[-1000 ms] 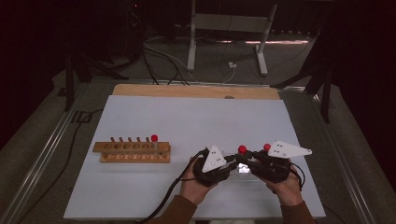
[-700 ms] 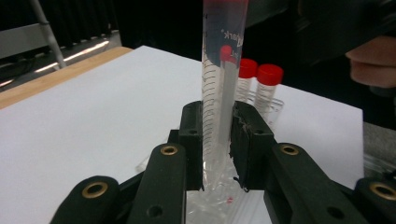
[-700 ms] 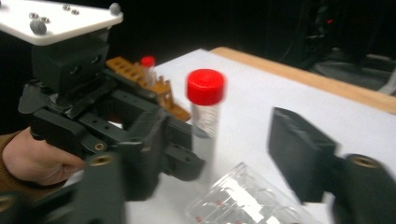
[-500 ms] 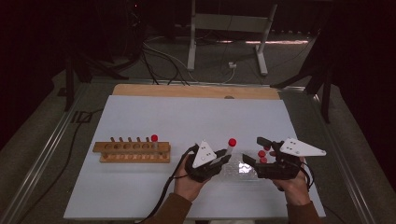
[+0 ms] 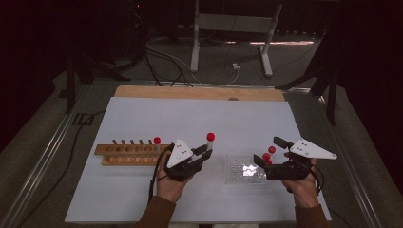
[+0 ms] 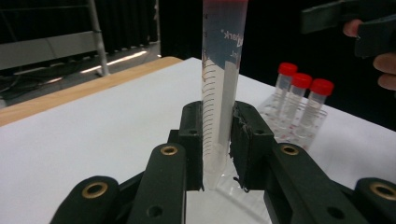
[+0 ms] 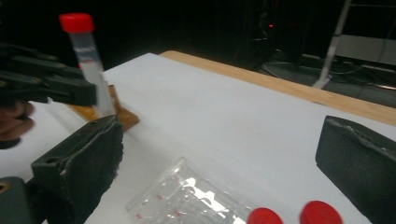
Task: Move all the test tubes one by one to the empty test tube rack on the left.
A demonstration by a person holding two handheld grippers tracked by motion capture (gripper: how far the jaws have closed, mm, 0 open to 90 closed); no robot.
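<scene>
Two handheld grippers over a white table, one carrying a red-capped tube toward a wooden rack.

We see the left gripper [image 5: 205,153] pinching the tube [image 5: 209,142] low on its body, just right of the wooden rack [image 5: 127,154]; the right gripper [image 5: 268,154], jaws having just spread with nothing between them, hovers farther right over the clear tray [image 5: 240,170]. Gripped so low (near its tip), the tube could tilt and miss a hole.

A white table [image 5: 142,199] carries a wooden tube rack [image 5: 128,154] and a clear plastic rack [image 5: 244,169].
</scene>
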